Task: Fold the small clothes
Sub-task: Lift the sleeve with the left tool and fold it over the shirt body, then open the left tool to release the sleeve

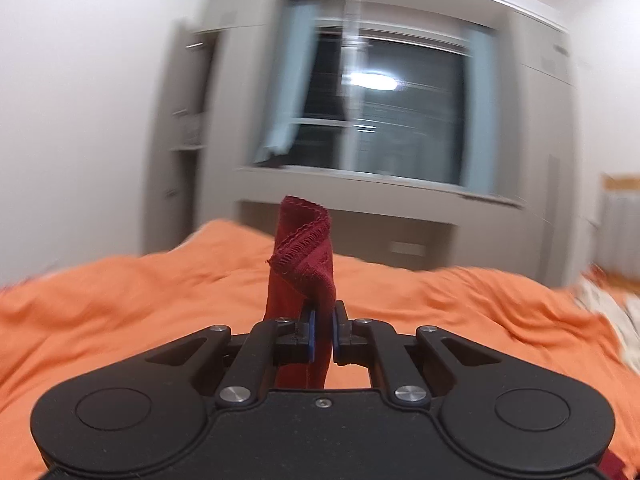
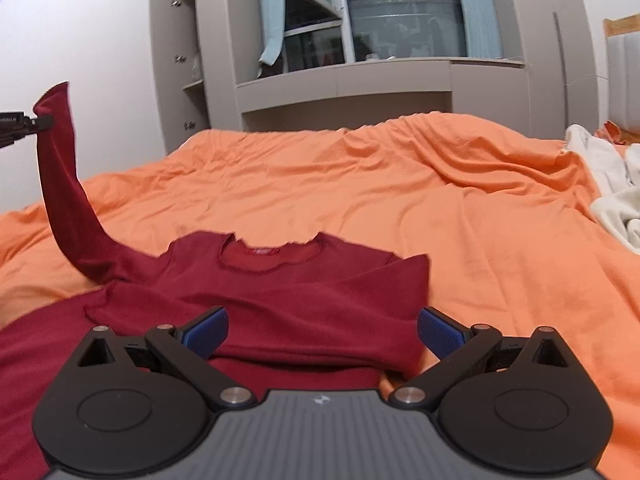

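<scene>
**Ana:** Black left claw (image 1: 323,330) fills the near view, blue pads (image 1: 311,334) clamped tight on the cuff of the dark red long-sleeved knit shirt (image 1: 302,248), sleeve end standing up above the orange bedsheet (image 1: 120,300).

**Ben:** And the right claw (image 2: 323,332)?

**Ana:** Wide apart, gripping nothing, hovering over the shirt's body. From there the dark red shirt (image 2: 304,300) lies flat on the orange sheet (image 2: 400,200), neckline facing away. Its left sleeve rises off the sheet to the left claw (image 2: 44,122). White crumpled cloth (image 2: 612,196) sits well right of the shirt.
</scene>
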The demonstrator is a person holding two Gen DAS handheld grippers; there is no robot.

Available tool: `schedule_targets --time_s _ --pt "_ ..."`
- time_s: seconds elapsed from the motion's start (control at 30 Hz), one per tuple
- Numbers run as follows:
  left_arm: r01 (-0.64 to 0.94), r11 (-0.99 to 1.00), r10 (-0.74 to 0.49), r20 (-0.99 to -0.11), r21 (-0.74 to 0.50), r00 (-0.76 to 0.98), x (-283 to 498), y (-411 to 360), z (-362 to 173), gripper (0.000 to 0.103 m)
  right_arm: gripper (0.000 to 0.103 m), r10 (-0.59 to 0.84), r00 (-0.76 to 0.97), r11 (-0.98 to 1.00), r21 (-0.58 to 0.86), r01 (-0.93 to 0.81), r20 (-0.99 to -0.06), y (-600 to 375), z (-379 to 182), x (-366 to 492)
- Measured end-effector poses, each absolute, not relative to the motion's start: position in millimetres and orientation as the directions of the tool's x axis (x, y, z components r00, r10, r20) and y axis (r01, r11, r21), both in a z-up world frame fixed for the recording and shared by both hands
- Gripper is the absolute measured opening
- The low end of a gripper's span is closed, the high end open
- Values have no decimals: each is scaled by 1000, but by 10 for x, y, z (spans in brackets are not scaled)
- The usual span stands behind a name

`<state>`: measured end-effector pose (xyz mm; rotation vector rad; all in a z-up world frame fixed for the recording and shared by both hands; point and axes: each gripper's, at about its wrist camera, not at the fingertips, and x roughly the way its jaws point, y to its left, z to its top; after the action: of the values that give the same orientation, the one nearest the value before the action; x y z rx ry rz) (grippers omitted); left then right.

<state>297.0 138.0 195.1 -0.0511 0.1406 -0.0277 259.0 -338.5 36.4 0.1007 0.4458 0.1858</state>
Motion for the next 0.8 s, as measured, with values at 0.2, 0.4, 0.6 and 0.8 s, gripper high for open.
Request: schedule_targets --time_s 0.2,0.4,0.6,0.8 --pt "231 973 -229 -236 -20 944 3057 326 1779 8 103 138 911 980 189 -68 -389 -3649 471 2543" --pt "391 920 -358 -396 3 846 3113 -551 1095 8 103 85 921 982 190 -12 -380 -3828 500 2530" --pt "497 868 -418 -567 -18 710 3118 -949 302 13 103 100 910 978 208 -16 -402 -3841 463 2564" --pt "521 848 -460 -627 -99 629 3104 -782 109 41 103 112 895 981 194 -29 -432 -3741 386 2624"
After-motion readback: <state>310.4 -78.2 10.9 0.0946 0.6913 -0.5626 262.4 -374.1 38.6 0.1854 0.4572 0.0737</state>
